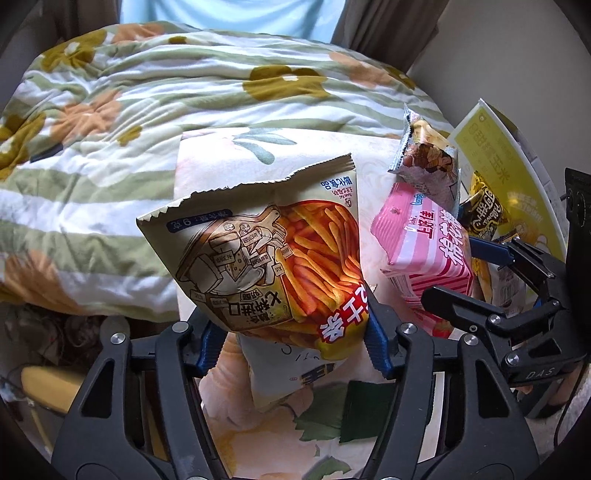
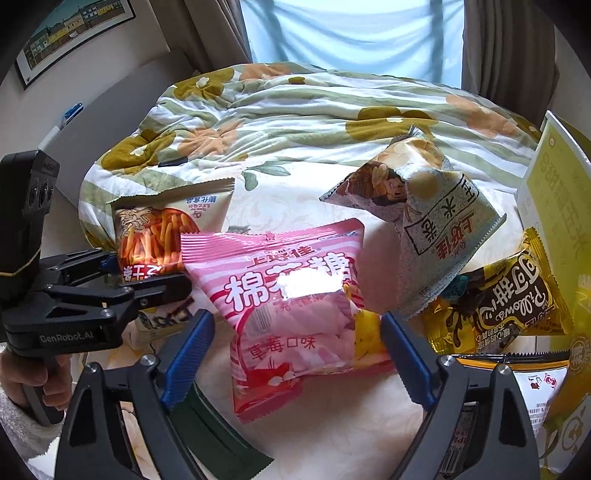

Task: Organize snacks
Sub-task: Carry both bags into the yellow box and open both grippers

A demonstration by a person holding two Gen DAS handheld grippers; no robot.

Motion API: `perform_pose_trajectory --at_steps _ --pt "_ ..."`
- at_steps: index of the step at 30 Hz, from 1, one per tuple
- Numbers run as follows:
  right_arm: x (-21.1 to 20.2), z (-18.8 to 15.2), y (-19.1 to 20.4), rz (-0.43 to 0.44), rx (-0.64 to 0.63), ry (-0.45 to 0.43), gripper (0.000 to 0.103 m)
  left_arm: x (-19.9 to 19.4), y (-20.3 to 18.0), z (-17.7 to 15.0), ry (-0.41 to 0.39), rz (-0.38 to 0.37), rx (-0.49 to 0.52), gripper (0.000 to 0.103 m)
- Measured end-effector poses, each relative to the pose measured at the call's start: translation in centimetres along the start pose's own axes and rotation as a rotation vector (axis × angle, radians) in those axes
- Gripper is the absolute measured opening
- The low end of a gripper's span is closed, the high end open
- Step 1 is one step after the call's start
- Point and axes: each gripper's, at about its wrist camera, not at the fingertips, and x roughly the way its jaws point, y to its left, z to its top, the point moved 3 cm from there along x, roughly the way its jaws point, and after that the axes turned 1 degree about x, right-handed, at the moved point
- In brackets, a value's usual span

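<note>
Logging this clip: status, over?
Left gripper shut on fries bag. Right gripper open, straddling pink marshmallow bag. Nothing blocking.

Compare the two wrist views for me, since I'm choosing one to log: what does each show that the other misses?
Only the left wrist view shows the left gripper shut on the fries bag. Only the right wrist view shows a framed picture and the right gripper open around the pink marshmallow bag. Both show these bags and the floral quilt.

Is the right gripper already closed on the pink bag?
No, the right gripper stands open, its blue fingers apart from the sides of the pink bag.
</note>
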Motion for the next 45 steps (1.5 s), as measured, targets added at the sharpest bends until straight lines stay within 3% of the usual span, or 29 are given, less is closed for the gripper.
perform_pose_trajectory --at_steps 7,9,10,18,28,36,45 --pt "1.2 0.4 0.7 -0.002 -0.056 0.018 0.089 -1.5 0.4 -0.6 -0.024 0.03 -0.039 0.06" --pt "1.5 0.5 1.0 -0.016 -0.085 0.025 0.074 -1.8 0.2 -0.6 -0.032 0.032 -0.04 0.06" --pt "1.7 0.5 1.2 -0.029 -0.105 0.029 0.072 -2.1 0.1 -0.6 -0.038 0.032 -0.042 0.06" --pt "1.4 0.0 1.5 -0.044 -0.117 0.024 0.065 -3.3 0.4 -1.1 -0.055 0.05 -0.07 0.059" --pt "-5.7 1.1 1.9 0.019 0.024 -0.061 0.064 -10.2 -1.2 0.3 -0.14 0.092 -0.05 0.059" --pt "-15.4 1.6 -0.3 0.002 0.08 -0.172 0.064 -14.7 -8.4 2.9 -0.193 0.079 0.052 0.059" --pt "-24.5 -0.2 -11.0 -0.076 0.178 -0.256 0.065 -15.3 -21.6 5.7 -0.253 -0.006 0.098 0.059"
